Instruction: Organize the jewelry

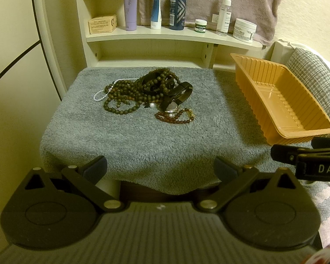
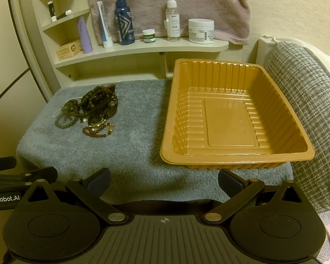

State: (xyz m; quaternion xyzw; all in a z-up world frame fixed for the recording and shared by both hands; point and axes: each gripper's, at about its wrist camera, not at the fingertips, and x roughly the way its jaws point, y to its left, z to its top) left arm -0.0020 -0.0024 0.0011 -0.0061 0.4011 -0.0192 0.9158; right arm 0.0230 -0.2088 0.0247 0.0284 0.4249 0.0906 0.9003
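Observation:
A tangled heap of jewelry (image 1: 147,92) lies on a grey towel (image 1: 125,140): dark wooden bead strands, a thin white pearl string (image 1: 100,96), a watch (image 1: 172,107) and a reddish-brown bead bracelet (image 1: 176,117). The same heap (image 2: 94,107) shows at the left in the right wrist view. An orange ribbed plastic tray (image 2: 228,151) stands empty on the towel's right side, also seen as the tray (image 1: 281,132). My left gripper (image 1: 160,169) is open, short of the towel's near edge. My right gripper (image 2: 164,181) is open just before the tray, holding nothing.
A curved shelf (image 1: 165,35) behind the towel carries bottles, tubes, jars and a small box. A mauve towel (image 2: 165,4) hangs on the wall. A grey woven cushion (image 2: 305,110) crowds the tray's right side. The right gripper's body (image 1: 308,160) reaches in at the left view's edge.

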